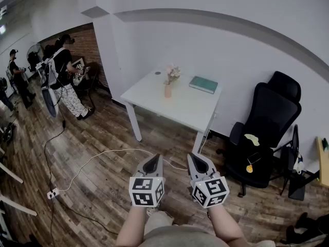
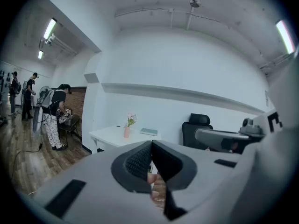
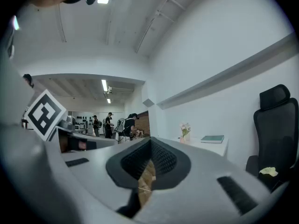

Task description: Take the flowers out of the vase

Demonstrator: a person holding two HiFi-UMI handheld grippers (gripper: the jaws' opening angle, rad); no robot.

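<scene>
Both tools are held low in front of the person, well short of the table (image 1: 191, 108).
- Left gripper (image 1: 155, 158): jaws together, nothing in them.
- Right gripper (image 1: 195, 156): likewise closed tight and empty.
- Vase (image 1: 167, 91): upright on the table, left of the middle, with the flowers (image 1: 172, 73) in it. A book (image 1: 203, 84) lies apart to its right.

Task not begun. The step in hand looks like the approach.

How I'd want it done:
- Walk in minding the cable (image 1: 108, 156) on the floor between here and the table.
- Open both tools before reaching.
- The vase looks slim and probably light, so steady its body with one tool.
- Pinch the stems just above the rim with the other tool, then draw straight up. A sideways pull would likely tip the vase.
- The stems look thin, so take them bunched and low, not by the blooms.
</scene>
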